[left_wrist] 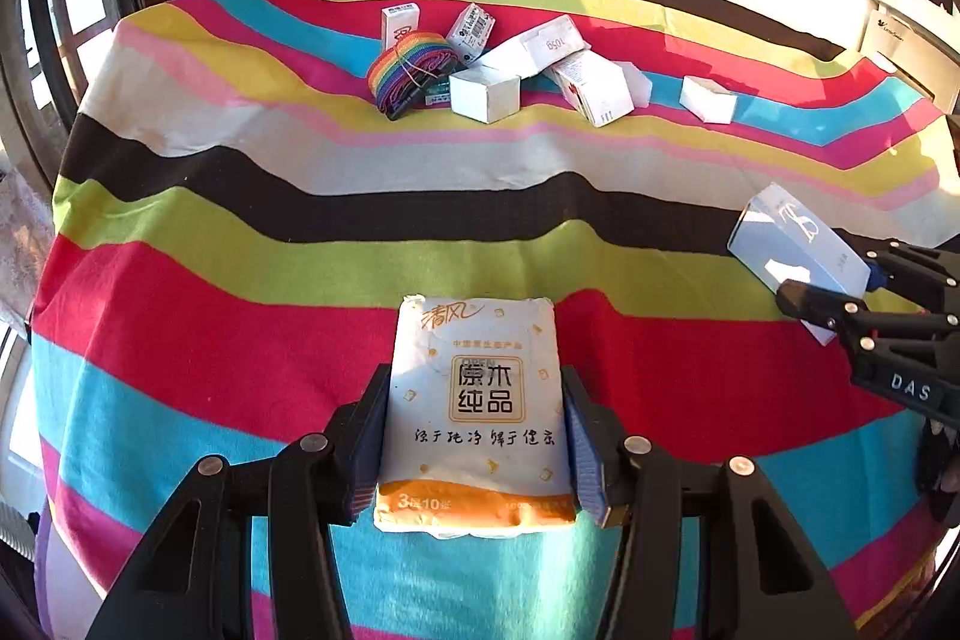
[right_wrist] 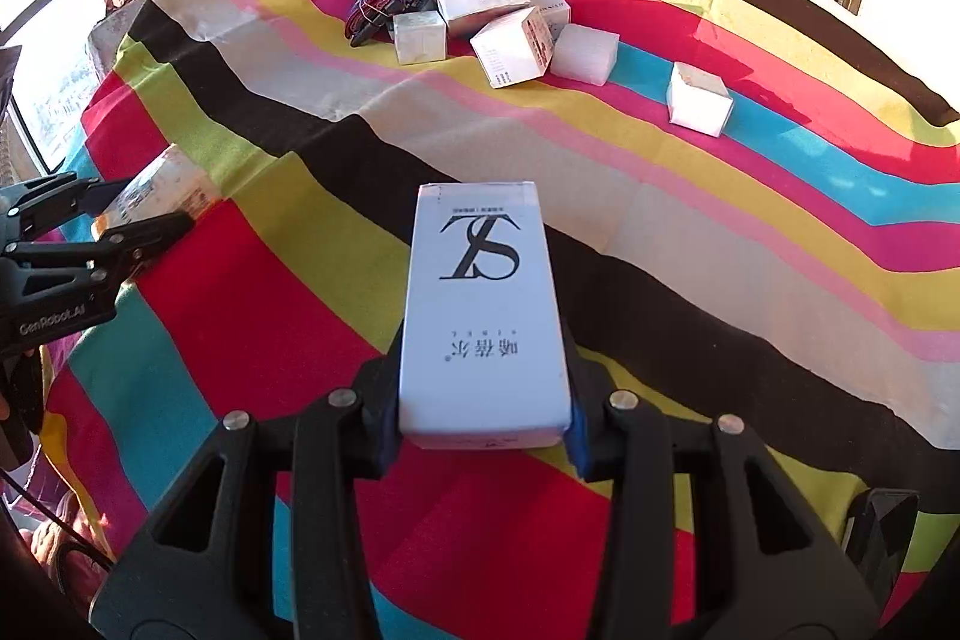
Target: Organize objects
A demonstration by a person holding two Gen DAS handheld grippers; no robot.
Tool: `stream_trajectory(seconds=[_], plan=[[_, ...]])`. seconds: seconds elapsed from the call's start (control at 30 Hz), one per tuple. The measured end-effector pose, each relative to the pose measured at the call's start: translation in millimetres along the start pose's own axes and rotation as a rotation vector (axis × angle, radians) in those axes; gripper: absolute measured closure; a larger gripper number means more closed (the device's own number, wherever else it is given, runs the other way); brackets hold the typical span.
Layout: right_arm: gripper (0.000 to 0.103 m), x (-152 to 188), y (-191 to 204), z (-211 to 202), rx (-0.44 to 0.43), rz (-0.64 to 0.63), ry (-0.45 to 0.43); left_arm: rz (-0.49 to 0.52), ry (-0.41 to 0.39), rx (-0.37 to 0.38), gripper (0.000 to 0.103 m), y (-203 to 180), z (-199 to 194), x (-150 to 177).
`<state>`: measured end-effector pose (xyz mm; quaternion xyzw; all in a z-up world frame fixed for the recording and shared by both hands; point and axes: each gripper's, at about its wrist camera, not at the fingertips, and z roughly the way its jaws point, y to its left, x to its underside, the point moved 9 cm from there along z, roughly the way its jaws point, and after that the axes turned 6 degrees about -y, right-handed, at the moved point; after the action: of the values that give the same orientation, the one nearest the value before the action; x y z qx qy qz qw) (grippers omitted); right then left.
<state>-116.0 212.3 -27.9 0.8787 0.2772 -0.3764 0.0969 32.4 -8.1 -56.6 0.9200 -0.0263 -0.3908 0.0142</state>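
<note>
Tissue pack (left_wrist: 474, 412) in left tongs (left_wrist: 474, 445), box (right_wrist: 485, 322) – right tongs (right_wrist: 485, 409)

Small print on the far boxes (left_wrist: 591, 85) is too small to read.

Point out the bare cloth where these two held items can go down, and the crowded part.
Free: the wide striped band between the far pile of boxes and both claws. Also bare between that pile and the lone white box. Crowded: the pile beside the rainbow strap.
</note>
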Motion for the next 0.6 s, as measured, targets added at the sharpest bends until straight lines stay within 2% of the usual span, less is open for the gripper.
stream_trajectory(seconds=[0.27,0.6], plan=[[0.057,0.8,-5.3,-1.6,0.029,0.011,0.0,-0.016,-0.005,-0.004,0.05,11.2,-30.1,29.4],[0.057,3.1,-7.1,-5.3,0.073,0.022,0.003,-0.037,-0.017,-0.002,0.05,23.5,-54.7,50.1]])
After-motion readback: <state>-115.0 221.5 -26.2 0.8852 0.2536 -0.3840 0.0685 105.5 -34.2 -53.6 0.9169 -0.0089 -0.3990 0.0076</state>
